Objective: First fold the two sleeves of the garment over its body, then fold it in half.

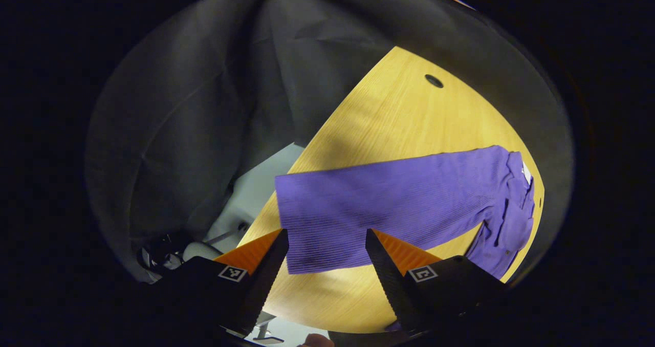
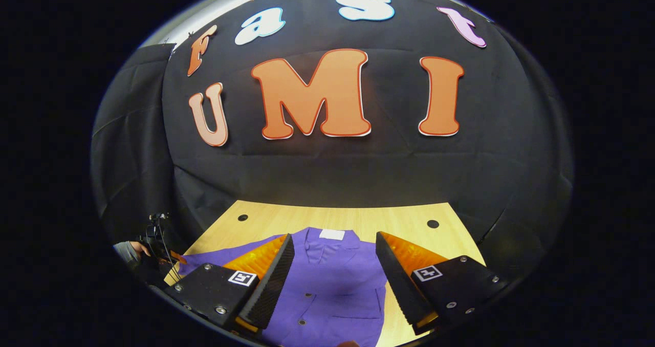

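Right gripper (image 2: 335, 270), fingers spread, hangs above the purple garment (image 2: 332, 280).

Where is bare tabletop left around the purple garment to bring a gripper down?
Bare table lies between the purple garment and the black cloth wall, around the round hole. A narrower bare strip runs along the near edge below the sleeve. In the right gripper view, the garment's body fills the middle.
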### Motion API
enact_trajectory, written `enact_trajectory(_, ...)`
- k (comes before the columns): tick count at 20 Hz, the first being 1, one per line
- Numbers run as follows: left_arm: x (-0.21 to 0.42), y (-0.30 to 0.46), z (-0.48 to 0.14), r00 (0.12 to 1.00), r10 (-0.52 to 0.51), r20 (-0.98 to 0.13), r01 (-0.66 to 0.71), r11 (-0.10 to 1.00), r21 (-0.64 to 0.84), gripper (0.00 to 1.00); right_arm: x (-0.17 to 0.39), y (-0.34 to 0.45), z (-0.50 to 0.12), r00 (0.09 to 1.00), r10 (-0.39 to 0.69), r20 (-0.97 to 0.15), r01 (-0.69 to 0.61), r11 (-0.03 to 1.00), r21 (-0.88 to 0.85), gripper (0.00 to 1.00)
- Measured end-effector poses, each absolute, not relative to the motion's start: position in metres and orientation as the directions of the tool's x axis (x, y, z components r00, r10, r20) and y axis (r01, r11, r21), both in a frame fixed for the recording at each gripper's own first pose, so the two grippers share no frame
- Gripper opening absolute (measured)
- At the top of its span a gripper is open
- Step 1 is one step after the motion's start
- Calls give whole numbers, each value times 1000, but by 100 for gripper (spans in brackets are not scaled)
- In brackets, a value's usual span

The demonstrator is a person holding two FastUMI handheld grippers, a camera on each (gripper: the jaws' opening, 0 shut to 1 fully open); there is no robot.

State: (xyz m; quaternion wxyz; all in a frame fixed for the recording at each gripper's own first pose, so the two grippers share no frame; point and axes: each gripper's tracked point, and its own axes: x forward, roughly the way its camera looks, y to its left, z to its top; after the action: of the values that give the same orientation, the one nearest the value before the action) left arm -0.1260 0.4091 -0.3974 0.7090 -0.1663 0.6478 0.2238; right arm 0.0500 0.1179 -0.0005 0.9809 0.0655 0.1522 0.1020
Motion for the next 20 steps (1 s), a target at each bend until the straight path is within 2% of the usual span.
enact_trajectory(2, -132, 408, -403, 26, 83, -996, -545, 837, 55, 98, 48, 111, 1, 939, 208, -275, -168, 972, 162, 95)
enact_trajectory(3, -132, 408, -406, 12, 78, -997, -553, 831, 58, 98, 47, 108, 2, 941, 201, -271, -160, 973, 166, 100)
enact_trajectory(4, -135, 407, -409, -4, 66, -998, -555, 830, 57, 98, 45, 104, 1, 942, 198, -270, -156, 973, 171, 95)
enact_trajectory(9, -143, 414, -418, -103, 76, -992, -565, 816, 121, 99, 40, 91, -14, 936, 183, -301, -118, 968, 221, 95)
enact_trajectory(11, -142, 415, -419, -109, 74, -991, -560, 819, 123, 96, 37, 90, -17, 937, 186, -296, -116, 964, 238, 95)
enact_trajectory(12, -140, 413, -419, -113, 69, -991, -564, 817, 121, 93, 36, 89, -20, 936, 182, -300, -113, 966, 232, 100)
enact_trajectory(13, -136, 410, -419, -120, 62, -991, -568, 814, 120, 81, 33, 88, -22, 936, 179, -305, -115, 970, 215, 95)
enact_trajectory(15, -131, 403, -421, -119, 50, -992, -567, 817, 109, 57, 30, 85, -24, 937, 169, -306, -116, 976, 184, 95)
enact_trajectory(16, -130, 399, -422, -110, 43, -993, -572, 814, 99, 42, 28, 83, -23, 938, 168, -303, -117, 977, 179, 95)
enact_trajectory(17, -127, 399, -424, -112, 52, -992, -567, 817, 106, 27, 28, 82, -22, 940, 164, -299, -114, 977, 179, 100)
enact_trajectory(18, -125, 398, -421, -95, 48, -994, -563, 821, 93, 12, 28, 79, -22, 942, 163, -295, -112, 977, 183, 95)
enact_trajectory(19, -125, 398, -418, -92, 48, -995, -561, 822, 92, 10, 27, 74, -21, 943, 158, -293, -104, 976, 190, 95)
enact_trajectory(20, -125, 397, -417, -81, 50, -995, -561, 823, 87, 8, 25, 70, -20, 944, 160, -288, -104, 974, 200, 100)
